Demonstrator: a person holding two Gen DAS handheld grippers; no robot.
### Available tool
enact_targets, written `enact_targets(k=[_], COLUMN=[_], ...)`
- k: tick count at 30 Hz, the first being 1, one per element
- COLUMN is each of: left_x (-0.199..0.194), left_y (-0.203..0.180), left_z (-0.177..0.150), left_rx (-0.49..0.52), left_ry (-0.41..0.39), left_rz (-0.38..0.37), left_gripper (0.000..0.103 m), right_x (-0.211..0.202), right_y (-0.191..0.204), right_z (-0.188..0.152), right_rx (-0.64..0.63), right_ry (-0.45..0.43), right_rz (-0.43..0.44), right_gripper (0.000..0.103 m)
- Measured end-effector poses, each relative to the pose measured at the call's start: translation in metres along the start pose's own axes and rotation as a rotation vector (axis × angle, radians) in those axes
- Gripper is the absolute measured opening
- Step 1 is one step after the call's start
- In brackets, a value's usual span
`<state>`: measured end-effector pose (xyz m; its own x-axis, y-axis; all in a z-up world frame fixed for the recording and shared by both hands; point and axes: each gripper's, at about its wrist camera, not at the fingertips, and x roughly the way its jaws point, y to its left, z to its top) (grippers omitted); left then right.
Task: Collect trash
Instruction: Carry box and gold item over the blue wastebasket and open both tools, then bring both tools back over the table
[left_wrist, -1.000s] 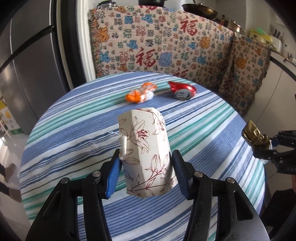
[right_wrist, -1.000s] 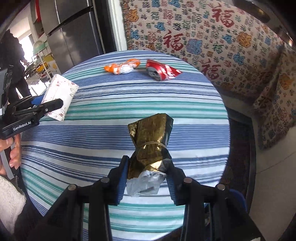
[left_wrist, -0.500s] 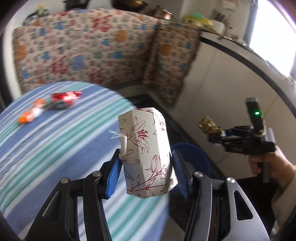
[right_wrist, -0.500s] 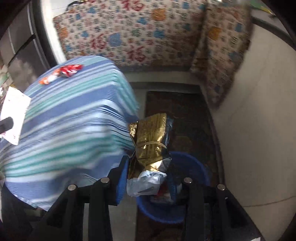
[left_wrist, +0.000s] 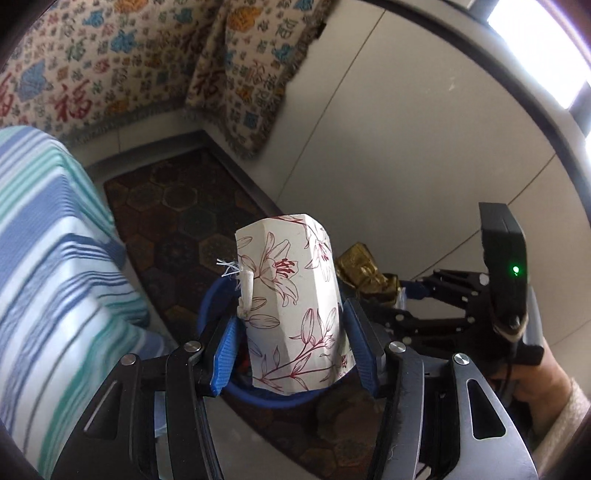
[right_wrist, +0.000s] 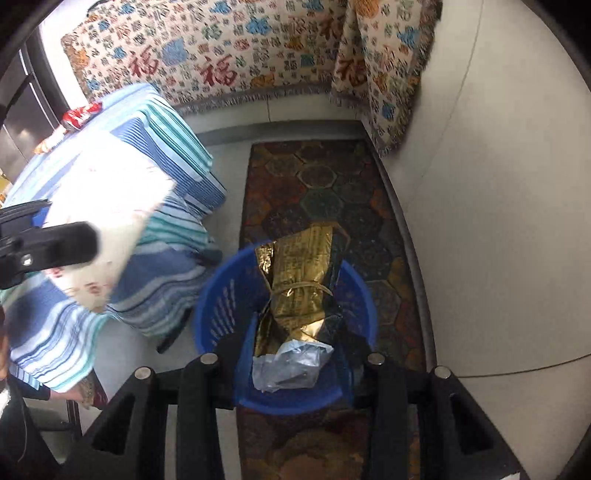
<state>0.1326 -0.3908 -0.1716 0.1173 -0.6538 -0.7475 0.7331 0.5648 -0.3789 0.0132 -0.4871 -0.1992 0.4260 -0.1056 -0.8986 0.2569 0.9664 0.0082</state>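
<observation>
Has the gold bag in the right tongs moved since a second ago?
Yes. The gold bag, then over the striped table, has swung off its edge and now hangs above the blue basket on the floor.

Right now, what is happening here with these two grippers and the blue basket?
A person is collecting trash with a gripper in each hand. The left gripper is clamped on a flower-printed paper box, and the right gripper is clamped on a gold foil bag. Both items hang over the blue basket on the floor beside the striped table; neither is released yet. A red wrapper lies on the table.
</observation>
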Motion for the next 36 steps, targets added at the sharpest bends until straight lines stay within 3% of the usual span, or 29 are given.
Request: enact_targets(k=[4,6,7,10,14,20,24,27,31,36], left_x=[0.032,0.047,0.053,0.059,0.039,-0.038,-0.095,-0.135,-0.179,-0.211], left_y=[-0.005,-0.003,-0.002,0.000,0.003,0.012,0.037,0.071,0.134,0.202], left_z=[0.006,0.010,0.012,0.012,0.008,-0.011,-0.029,-0.045,-0.063,-0.077], left_rx=[0.013,0.003,-0.003,-0.017,-0.018,0.003,-0.015,-0.048,-0.109,-0.176], left_ry=[0.017,0.023,0.022,0.030,0.010,-0.068,-0.115,-0.130,-0.150,-0.203], left_rz=[-0.005,-0.024,-0.034,-0.040,-0.019,0.052,0.139,0.247,0.422,0.562], left_gripper=[0.063,0.084,0.085,0.086,0.086,0.090,0.095,0.095,0.097,0.097], right_x=[0.011,0.018,0.020,0.022,0.012,-0.011,-0.026,-0.036,-0.050,-0.063], right_y=[-0.009,-0.011,-0.014,-0.015,-0.017,-0.001,0.028,0.057,0.110,0.191], right_z=[-0.005,-0.008,-0.009,-0.010,-0.010,0.006,0.015,0.019,0.029,0.046], right_rx=[0.002,0.009,0.017,0.014,0.027,0.004,-0.042,-0.096,-0.162,-0.221], right_ry=[0.035,0.038,0.040,0.039,0.006,-0.116,-0.192,-0.256,-0.330,-0.364], right_rz=[-0.006,-0.001,-0.005,-0.032,-0.062,-0.083,-0.084,-0.080,-0.029,0.071], right_gripper=[0.043,0.059,0.065,0.066,0.066,0.066,0.066,0.066,0.066,0.068])
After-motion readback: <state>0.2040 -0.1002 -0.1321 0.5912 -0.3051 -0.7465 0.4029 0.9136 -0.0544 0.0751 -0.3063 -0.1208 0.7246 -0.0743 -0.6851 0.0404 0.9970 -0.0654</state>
